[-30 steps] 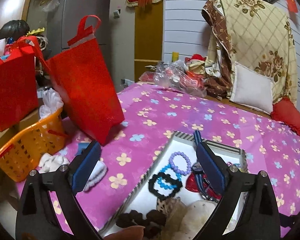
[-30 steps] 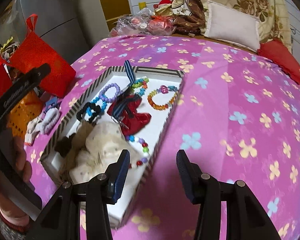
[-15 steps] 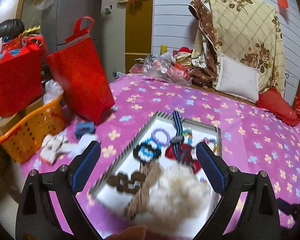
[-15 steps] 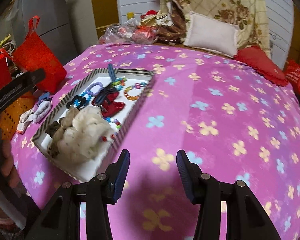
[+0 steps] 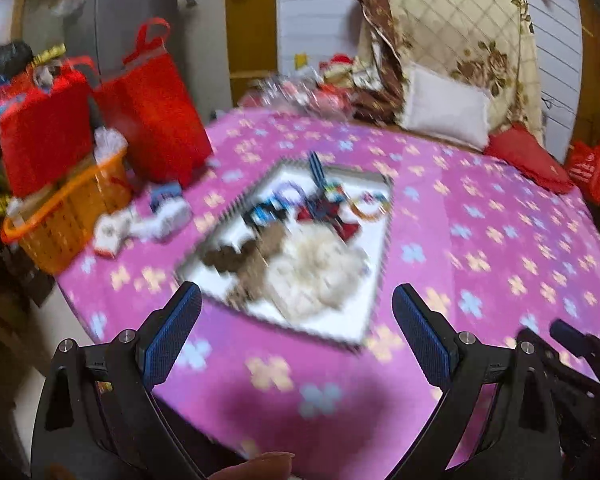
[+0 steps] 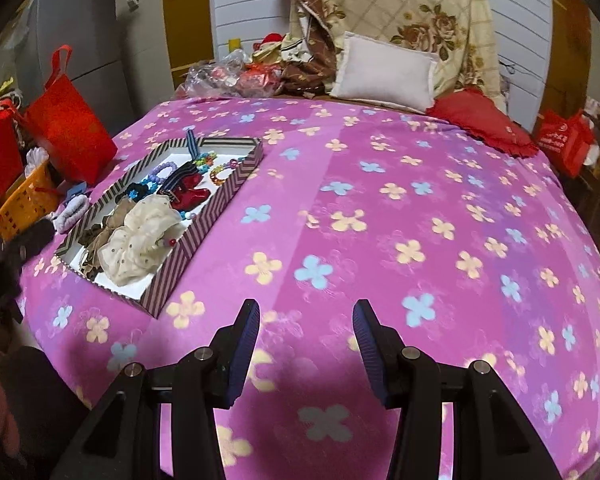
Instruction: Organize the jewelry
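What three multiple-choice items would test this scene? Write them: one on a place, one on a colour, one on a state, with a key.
1. Where does the striped tray lie on the floral cloth, seen from the right wrist camera?
A. on its left part
B. on its right edge
C. against the white pillow

2. What colour is the basket off the cloth's left edge?
A. green
B. orange
C. white

3. How do the right gripper and left gripper stand?
A. both shut on bracelets
B. one shut on the cream scrunchie
C. both open and empty

Key: 1 A, the tray sits left of the right gripper, far from the white pillow. 2 B, its mesh wall is orange. 3 C, cloth shows between each pair of fingers, and the cream scrunchie lies in the tray.
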Demonstrator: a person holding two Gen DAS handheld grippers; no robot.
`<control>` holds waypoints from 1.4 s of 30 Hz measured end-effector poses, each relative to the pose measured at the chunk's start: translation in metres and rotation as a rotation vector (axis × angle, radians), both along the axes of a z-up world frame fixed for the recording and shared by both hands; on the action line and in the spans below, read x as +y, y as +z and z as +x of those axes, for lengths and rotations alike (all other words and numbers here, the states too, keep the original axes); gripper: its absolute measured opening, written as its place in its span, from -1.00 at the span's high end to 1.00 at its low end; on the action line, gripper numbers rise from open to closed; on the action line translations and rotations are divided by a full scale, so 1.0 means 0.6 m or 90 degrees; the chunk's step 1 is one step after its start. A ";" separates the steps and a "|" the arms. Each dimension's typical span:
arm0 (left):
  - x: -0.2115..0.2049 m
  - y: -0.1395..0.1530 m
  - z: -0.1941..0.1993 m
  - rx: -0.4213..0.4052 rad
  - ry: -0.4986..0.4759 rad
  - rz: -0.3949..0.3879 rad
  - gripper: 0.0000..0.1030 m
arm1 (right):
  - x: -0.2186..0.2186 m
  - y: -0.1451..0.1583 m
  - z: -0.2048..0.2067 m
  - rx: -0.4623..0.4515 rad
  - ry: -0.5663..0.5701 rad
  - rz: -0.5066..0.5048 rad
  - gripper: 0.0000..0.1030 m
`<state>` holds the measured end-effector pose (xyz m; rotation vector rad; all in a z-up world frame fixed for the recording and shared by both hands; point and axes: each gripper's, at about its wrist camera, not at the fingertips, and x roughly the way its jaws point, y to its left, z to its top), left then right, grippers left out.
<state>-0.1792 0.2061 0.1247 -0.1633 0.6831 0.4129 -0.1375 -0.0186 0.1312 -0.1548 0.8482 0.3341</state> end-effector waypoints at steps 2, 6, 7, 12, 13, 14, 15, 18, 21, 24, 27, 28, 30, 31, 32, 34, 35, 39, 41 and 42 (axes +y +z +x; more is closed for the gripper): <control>-0.016 -0.009 -0.009 0.023 -0.017 -0.036 -0.87 | -0.016 0.005 -0.014 -0.019 -0.007 -0.010 0.10; -0.053 -0.025 -0.021 0.047 -0.042 -0.032 -0.87 | -0.040 0.001 -0.025 -0.025 -0.022 -0.027 0.04; -0.064 -0.030 -0.024 0.055 -0.047 -0.022 -0.87 | -0.048 -0.001 -0.028 -0.022 -0.029 -0.027 0.02; -0.088 -0.033 -0.037 0.061 -0.062 -0.007 -0.87 | -0.068 -0.008 -0.037 -0.011 -0.050 -0.029 -0.04; -0.087 -0.034 -0.038 0.061 -0.062 -0.008 -0.87 | -0.067 -0.010 -0.038 -0.007 -0.049 -0.032 -0.04; -0.086 -0.033 -0.040 0.059 -0.062 -0.008 -0.87 | -0.065 -0.012 -0.039 -0.004 -0.047 -0.034 -0.04; -0.084 -0.033 -0.041 0.059 -0.060 -0.007 -0.87 | -0.062 -0.015 -0.041 -0.001 -0.045 -0.037 -0.04; -0.070 -0.032 -0.044 0.059 -0.048 -0.007 -0.87 | -0.049 -0.020 -0.046 0.005 -0.037 -0.044 -0.04; -0.059 -0.034 -0.049 0.060 -0.036 -0.006 -0.87 | -0.034 -0.025 -0.051 0.010 -0.027 -0.051 -0.05; -0.049 -0.040 -0.052 0.065 -0.029 -0.011 -0.87 | -0.024 -0.031 -0.054 0.015 -0.020 -0.058 -0.05; -0.040 -0.049 -0.051 0.075 -0.024 -0.020 -0.87 | -0.018 -0.037 -0.054 0.023 -0.016 -0.060 -0.05; -0.039 -0.051 -0.050 0.078 -0.023 -0.020 -0.87 | -0.016 -0.040 -0.055 0.027 -0.015 -0.059 -0.05; -0.040 -0.055 -0.048 0.085 -0.027 -0.018 -0.87 | -0.013 -0.042 -0.055 0.031 -0.013 -0.059 -0.05; -0.040 -0.056 -0.048 0.087 -0.028 -0.016 -0.87 | -0.011 -0.043 -0.056 0.032 -0.012 -0.061 -0.05; -0.040 -0.057 -0.048 0.087 -0.028 -0.014 -0.87 | -0.009 -0.045 -0.056 0.032 -0.011 -0.064 -0.05; -0.041 -0.059 -0.048 0.088 -0.029 -0.014 -0.87 | -0.006 -0.046 -0.058 0.030 -0.007 -0.067 -0.05; -0.042 -0.060 -0.048 0.089 -0.029 -0.014 -0.87 | -0.006 -0.047 -0.058 0.029 -0.007 -0.068 -0.05; -0.042 -0.061 -0.048 0.089 -0.026 -0.014 -0.87 | -0.006 -0.048 -0.058 0.025 -0.008 -0.069 -0.05; -0.041 -0.066 -0.046 0.093 -0.027 -0.015 -0.87 | -0.008 -0.047 -0.057 0.024 -0.009 -0.067 -0.05; -0.041 -0.067 -0.045 0.096 -0.027 -0.017 -0.87 | -0.009 -0.047 -0.057 0.024 -0.009 -0.066 -0.05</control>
